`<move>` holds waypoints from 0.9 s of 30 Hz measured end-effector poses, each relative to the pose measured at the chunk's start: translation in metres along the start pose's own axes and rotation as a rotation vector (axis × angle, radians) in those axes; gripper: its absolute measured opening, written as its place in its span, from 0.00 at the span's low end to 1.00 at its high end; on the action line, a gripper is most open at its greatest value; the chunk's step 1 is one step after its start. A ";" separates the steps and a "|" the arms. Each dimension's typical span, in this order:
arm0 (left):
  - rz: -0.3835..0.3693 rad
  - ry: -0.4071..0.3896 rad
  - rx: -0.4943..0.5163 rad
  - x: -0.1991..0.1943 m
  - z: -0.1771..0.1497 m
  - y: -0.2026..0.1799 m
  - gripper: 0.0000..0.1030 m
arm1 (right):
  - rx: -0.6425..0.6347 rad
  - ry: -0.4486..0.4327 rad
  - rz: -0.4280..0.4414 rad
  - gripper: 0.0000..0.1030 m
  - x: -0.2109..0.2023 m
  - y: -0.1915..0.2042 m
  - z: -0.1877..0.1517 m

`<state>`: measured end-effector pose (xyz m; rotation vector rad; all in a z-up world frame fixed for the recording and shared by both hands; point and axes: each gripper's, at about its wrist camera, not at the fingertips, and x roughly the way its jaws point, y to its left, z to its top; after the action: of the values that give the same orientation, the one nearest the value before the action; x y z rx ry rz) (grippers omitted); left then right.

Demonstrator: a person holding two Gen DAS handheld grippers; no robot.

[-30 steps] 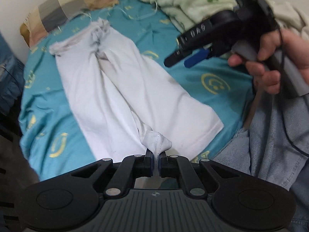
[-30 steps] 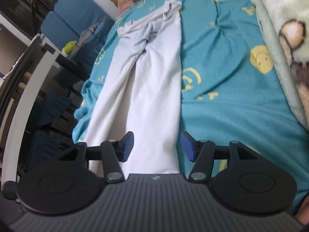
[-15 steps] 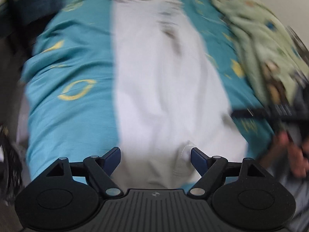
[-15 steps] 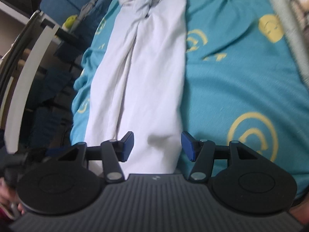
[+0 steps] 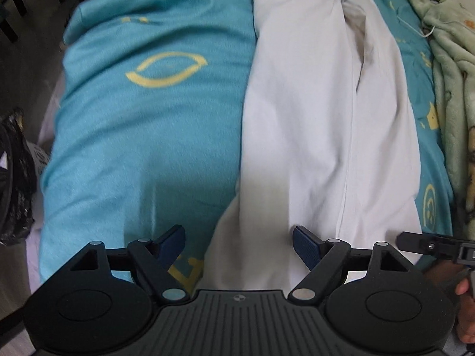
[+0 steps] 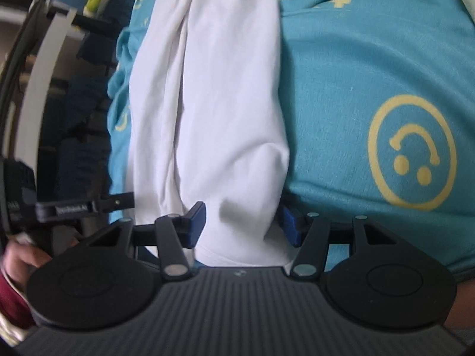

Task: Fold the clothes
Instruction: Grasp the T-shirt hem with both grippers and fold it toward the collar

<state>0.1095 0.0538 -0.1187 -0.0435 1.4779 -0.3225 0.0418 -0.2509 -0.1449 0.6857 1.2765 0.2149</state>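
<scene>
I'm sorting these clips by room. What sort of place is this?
Most likely a bedroom: white trousers lie on a bed with a teal smiley-print sheet, and a green fleece blanket is bunched along one side.

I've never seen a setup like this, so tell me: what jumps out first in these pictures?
A pair of white trousers lies stretched lengthwise down a teal bedsheet printed with yellow smiley faces. At the near end, two black tongs with blue pads hover over the leg ends: the left tongs gape wide, and the right tongs straddle the cloth.
</scene>
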 end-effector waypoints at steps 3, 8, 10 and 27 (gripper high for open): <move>-0.030 0.021 0.053 -0.001 -0.005 -0.007 0.69 | -0.042 0.030 -0.003 0.55 0.003 0.008 -0.006; -0.148 0.083 0.100 -0.005 -0.015 -0.013 0.41 | -0.118 0.063 -0.017 0.42 0.006 0.026 -0.025; -0.147 0.073 0.112 -0.009 -0.019 -0.015 0.14 | -0.135 0.056 -0.053 0.11 0.005 0.029 -0.029; -0.354 -0.320 0.000 -0.166 -0.065 -0.034 0.04 | -0.042 -0.364 0.128 0.08 -0.137 0.012 -0.066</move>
<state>0.0294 0.0720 0.0433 -0.3446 1.1477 -0.5741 -0.0583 -0.2882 -0.0355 0.7337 0.8798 0.2094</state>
